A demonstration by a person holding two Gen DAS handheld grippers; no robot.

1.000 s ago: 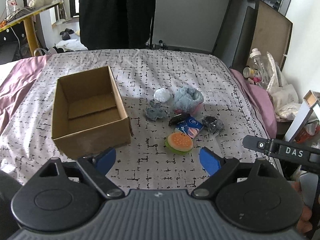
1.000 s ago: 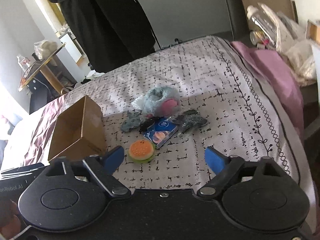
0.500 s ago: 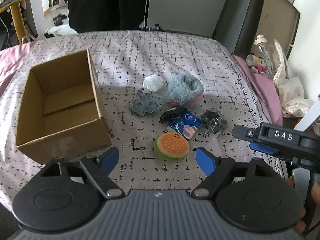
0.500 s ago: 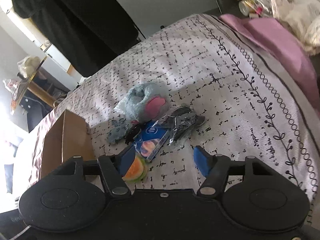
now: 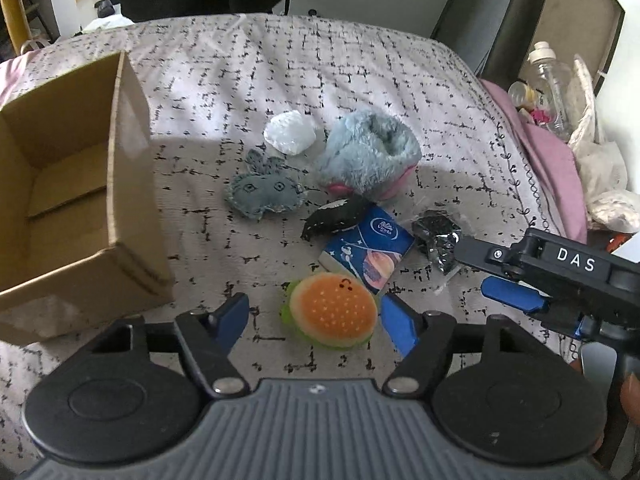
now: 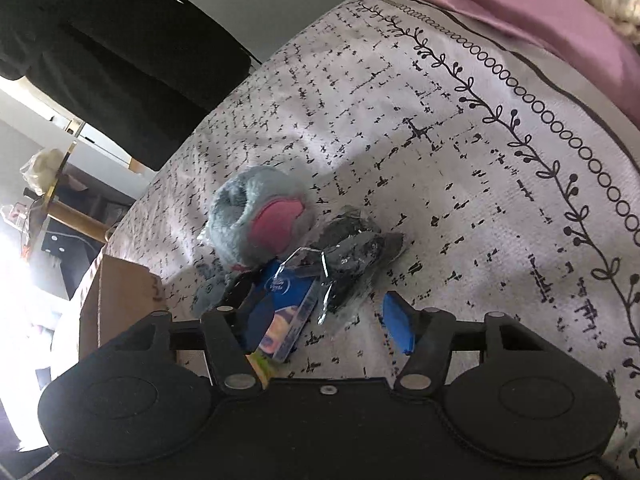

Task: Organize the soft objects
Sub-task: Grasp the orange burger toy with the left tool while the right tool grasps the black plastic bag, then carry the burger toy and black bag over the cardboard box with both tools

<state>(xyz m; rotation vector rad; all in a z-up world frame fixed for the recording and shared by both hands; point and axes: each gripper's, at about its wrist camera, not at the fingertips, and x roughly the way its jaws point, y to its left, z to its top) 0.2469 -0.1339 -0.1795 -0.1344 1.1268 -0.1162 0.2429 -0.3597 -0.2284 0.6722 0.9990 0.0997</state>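
Both my grippers hang over the patterned bedspread (image 5: 360, 80) with jaws just closing but gripping nothing. My left gripper (image 5: 316, 320) brackets the round orange-and-green burger plush (image 5: 332, 316), pads apart from it. My right gripper (image 6: 326, 326) straddles the blue tissue packet (image 6: 286, 312) and the black item in clear wrap (image 6: 352, 260). Beyond lie a grey felt mouse (image 5: 266, 190), a fluffy blue-and-pink slipper (image 5: 368, 156) and a white crumpled ball (image 5: 290, 134). An open brown cardboard box (image 5: 132, 168) stands left, with clear bedspread between it and the pile.
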